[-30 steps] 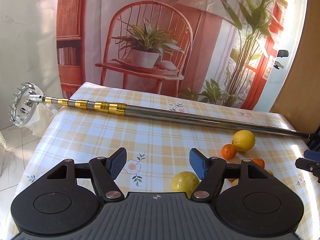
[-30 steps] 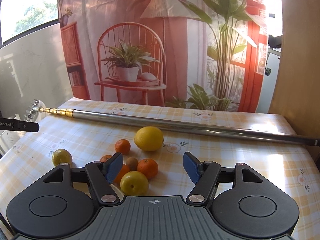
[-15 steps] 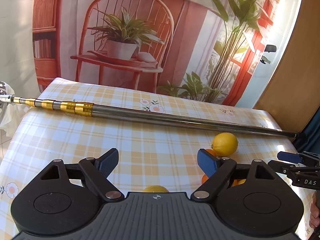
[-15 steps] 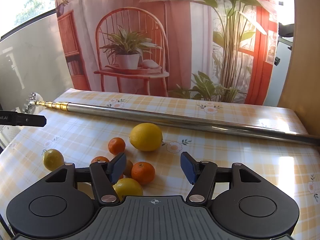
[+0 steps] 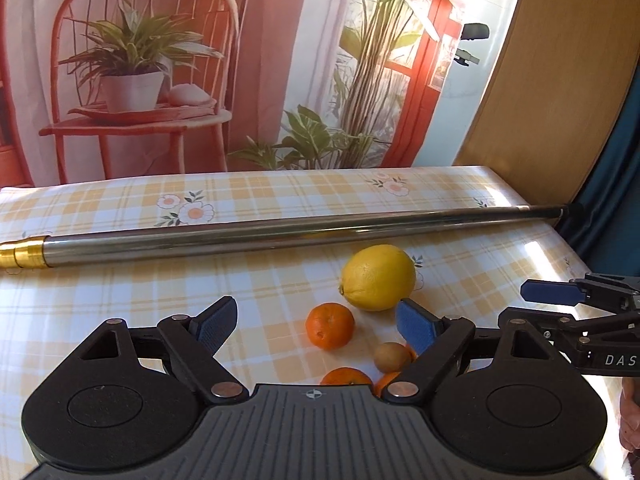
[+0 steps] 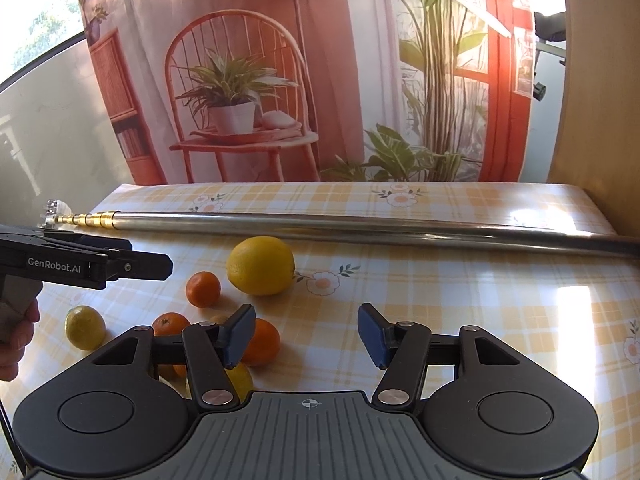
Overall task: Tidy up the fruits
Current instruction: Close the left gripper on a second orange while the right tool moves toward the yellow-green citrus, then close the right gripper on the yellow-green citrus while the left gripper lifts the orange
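Blue rubber-faced pads are spread wide on both black plastic tools; nothing is pinched. Between the fingertips of the left gripper (image 5: 316,320) a small dimpled orange mandarin (image 5: 330,326) is framed; a large matte yellow lemon (image 5: 378,277) lies at its 1 o'clock, just beside. The right gripper (image 6: 306,334) is held over bare glossy checked tablecloth (image 6: 500,292). A polished telescopic steel pole (image 5: 280,232) lies at 12 o'clock. Round fruit probably rolls: pads should be centred across the widest girth and closed gently.
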`<action>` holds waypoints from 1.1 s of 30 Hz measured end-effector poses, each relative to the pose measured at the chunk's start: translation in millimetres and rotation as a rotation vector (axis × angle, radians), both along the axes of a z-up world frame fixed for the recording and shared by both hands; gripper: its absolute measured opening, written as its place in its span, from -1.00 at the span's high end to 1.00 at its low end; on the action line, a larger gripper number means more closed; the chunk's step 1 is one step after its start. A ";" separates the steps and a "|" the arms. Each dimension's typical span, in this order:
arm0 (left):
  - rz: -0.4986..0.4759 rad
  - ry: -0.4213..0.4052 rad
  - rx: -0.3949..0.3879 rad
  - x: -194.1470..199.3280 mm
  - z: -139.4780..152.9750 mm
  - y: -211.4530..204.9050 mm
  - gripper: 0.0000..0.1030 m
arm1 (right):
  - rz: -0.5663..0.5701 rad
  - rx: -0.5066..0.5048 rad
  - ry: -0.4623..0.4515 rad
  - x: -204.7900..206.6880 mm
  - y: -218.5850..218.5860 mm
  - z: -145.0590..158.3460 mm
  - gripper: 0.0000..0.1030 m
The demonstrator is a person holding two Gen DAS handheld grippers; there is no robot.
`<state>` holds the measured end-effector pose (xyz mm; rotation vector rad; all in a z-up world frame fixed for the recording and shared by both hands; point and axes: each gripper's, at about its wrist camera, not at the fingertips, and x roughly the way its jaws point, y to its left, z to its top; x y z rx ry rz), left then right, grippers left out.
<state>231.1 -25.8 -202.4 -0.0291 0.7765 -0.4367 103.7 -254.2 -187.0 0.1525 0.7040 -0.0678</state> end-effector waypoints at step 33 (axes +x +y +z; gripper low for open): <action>-0.050 0.015 0.060 -14.1 -5.9 3.4 0.31 | 0.011 0.065 0.038 6.5 -2.0 -13.2 -0.01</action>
